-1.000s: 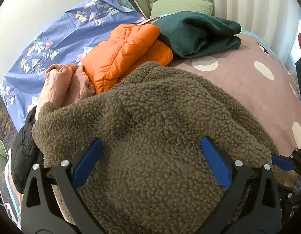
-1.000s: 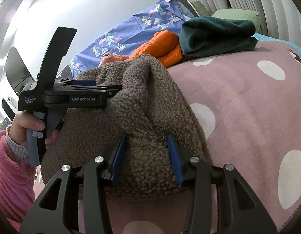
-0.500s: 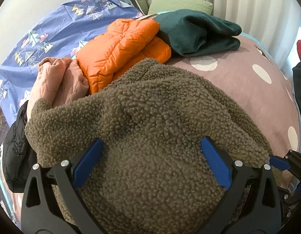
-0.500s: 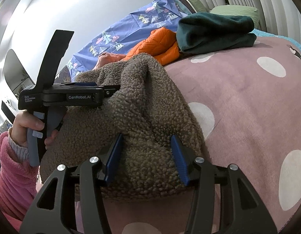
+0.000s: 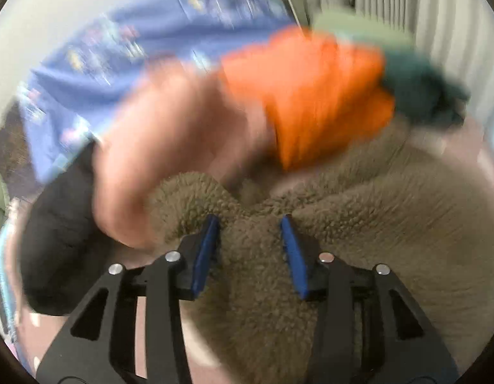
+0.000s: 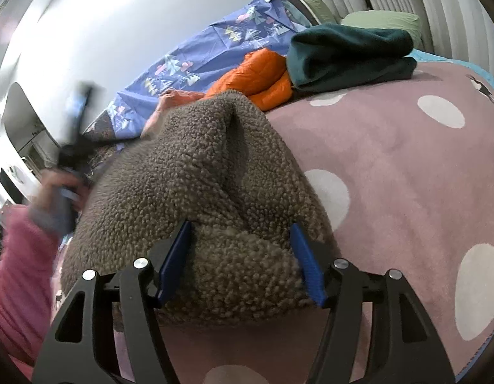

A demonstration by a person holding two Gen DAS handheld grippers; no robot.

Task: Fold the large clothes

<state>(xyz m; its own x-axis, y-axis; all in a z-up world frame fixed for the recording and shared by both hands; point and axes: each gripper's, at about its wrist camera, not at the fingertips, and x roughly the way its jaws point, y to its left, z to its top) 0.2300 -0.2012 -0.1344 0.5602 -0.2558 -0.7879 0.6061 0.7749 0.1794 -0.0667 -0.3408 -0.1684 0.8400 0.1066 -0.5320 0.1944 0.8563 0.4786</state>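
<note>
While pitched down, left hand-held gripper (image 5: 250, 243) pinching fleece (image 5: 358, 240)

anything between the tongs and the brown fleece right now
Nothing visible. The brown fleece already sits between the pads of both tongs: a bunched ridge between the left tongs, which have just been closing, and a fold between the right tongs, just opening.

Motion blur smears the left wrist view: the orange jacket (image 5: 314, 96) and blue sheet (image 5: 125, 57) lose detail. The left tool (image 6: 72, 147) is a dark streak.
</note>
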